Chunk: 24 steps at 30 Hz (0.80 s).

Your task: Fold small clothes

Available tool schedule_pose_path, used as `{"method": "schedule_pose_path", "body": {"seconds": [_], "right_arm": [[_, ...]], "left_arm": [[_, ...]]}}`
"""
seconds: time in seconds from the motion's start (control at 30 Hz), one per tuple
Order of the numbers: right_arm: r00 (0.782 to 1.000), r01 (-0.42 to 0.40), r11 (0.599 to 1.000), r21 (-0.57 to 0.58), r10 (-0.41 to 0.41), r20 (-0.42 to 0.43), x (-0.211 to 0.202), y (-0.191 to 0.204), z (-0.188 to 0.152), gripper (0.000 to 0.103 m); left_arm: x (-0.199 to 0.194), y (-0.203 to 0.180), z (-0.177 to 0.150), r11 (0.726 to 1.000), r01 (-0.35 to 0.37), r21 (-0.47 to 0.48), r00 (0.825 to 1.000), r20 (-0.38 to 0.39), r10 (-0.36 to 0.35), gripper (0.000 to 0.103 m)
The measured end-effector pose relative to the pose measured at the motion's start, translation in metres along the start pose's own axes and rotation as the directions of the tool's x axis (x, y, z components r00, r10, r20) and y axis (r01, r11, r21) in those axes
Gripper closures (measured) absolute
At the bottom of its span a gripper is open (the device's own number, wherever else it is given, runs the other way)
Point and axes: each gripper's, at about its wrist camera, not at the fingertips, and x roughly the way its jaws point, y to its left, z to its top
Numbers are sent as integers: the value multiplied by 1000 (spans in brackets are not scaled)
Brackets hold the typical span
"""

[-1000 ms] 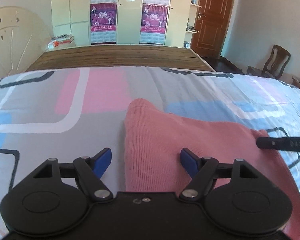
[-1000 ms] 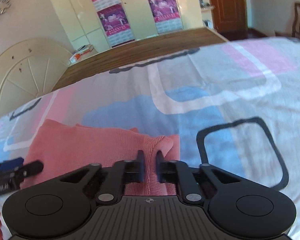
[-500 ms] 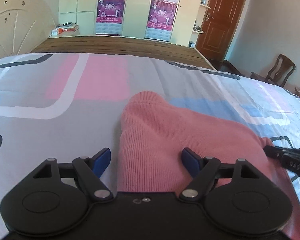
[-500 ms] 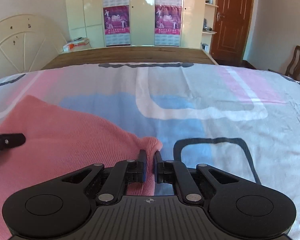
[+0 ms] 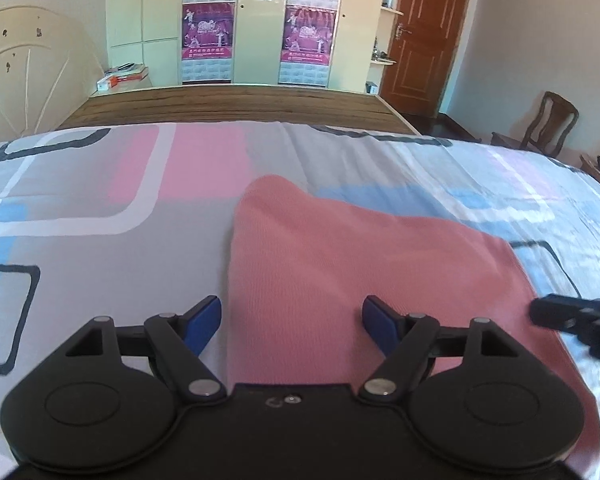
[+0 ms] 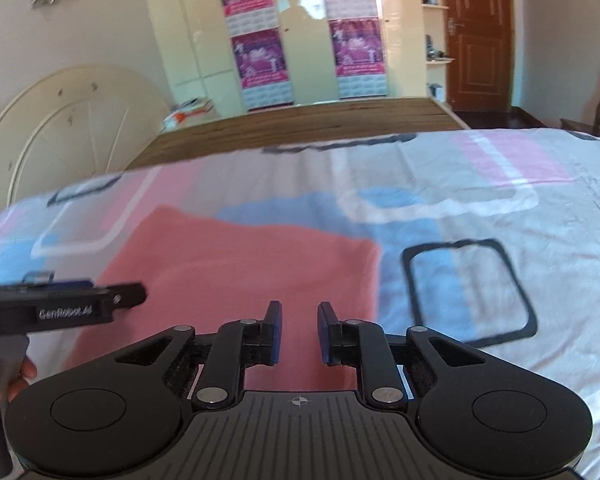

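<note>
The main risk, as I judge it, is that the fold comes undone or skews. The right gripper [image 6: 298, 334] has just been opening its jaws; they now stand a little apart with nothing pinched, the cloth lying below and between them but free of the pads. If that gripper drags across the knit as it pulls off, a pad could catch the soft fabric and tug the near right corner out of line. The left gripper [image 5: 291, 318] has its blue-padded jaws spread wide, straddling the left edge of the garment without pressing on it; a careless sweep there could ruck up that edge. The knit also looks thick and springy, so a fold laid without being pressed flat may lift by itself. The patterned bedsheet [image 5: 100, 216] beneath is loose enough to wrinkle and carry the garment with it.

The salmon-pink ribbed knit garment [image 5: 340, 264] lies flat on the bed, on the sheet's grey, pink and blue blocks, directly ahead of both grippers. It forms a rough quadrilateral with a rounded far-left corner, a straight left edge and a fairly square right corner. Its surface looks smooth, with no sleeves or loose ends showing. How many layers it has I cannot tell.
</note>
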Motion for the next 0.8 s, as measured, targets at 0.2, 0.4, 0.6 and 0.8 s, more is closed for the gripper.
{"method": "schedule_pose_path", "body": {"seconds": [0.2, 0.4, 0.6, 0.8], "right_arm": [[996, 72, 993, -96, -77, -45, 15, 14, -22, 84], [987, 146, 982, -121, -153, -50, 17, -5, -28, 85], [999, 36, 997, -66, -38, -20, -27, -5, -36, 85], [1000, -18, 993, -115, 15, -27, -51, 19, -61, 85]], "left_arm": [[-2, -8, -15, 999, -20, 35, 1000, -9, 21, 25], [-16, -6, -16, 999, -11, 34, 1000, -17, 11, 25], [-37, -5, -32, 999, 1, 45, 1000, -17, -1, 25], [-49, -7, -49, 1000, 9, 28, 1000, -22, -8, 25]]}}
